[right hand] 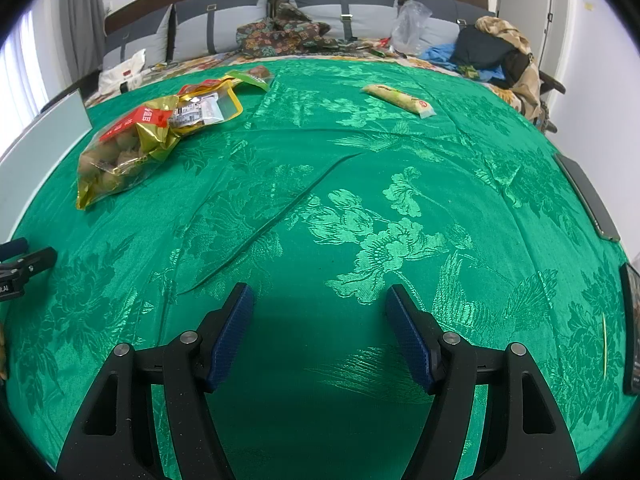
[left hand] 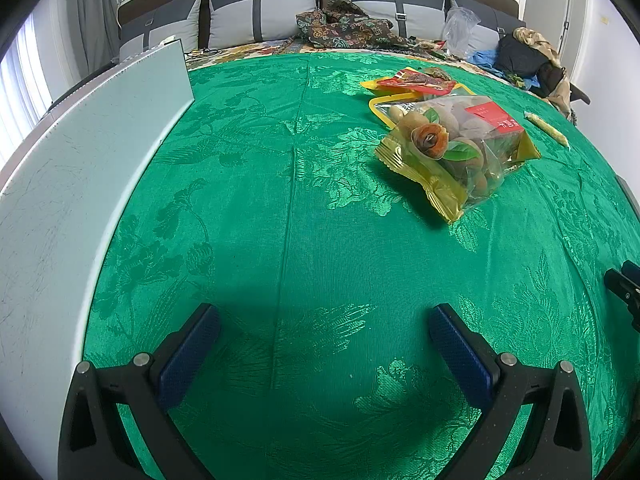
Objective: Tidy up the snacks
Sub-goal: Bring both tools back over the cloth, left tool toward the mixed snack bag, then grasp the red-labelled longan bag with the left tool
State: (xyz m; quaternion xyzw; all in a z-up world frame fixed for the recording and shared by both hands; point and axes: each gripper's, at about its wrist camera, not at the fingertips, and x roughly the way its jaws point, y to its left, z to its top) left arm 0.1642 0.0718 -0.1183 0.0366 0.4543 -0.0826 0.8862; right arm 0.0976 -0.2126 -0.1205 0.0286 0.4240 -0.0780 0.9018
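Note:
A clear and yellow bag of round brown snacks (left hand: 460,148) lies on the green tablecloth (left hand: 280,200), leaning on a flat yellow-edged pouch (left hand: 394,106) and a red packet (left hand: 416,82) behind it. A long thin snack stick (left hand: 547,129) lies apart to their right. In the right wrist view the same bag (right hand: 124,148), pouch (right hand: 208,108) and a green packet (right hand: 256,76) are far left, and the stick (right hand: 400,100) is far centre. My left gripper (left hand: 324,320) and right gripper (right hand: 320,300) are both open and empty, low over bare cloth.
A white board (left hand: 80,168) stands along the table's left edge. A dark flat device (right hand: 588,196) lies at the right edge. A sofa with grey cushions (left hand: 264,8), patterned cloth (left hand: 344,24) and clothes (left hand: 528,56) is behind the table.

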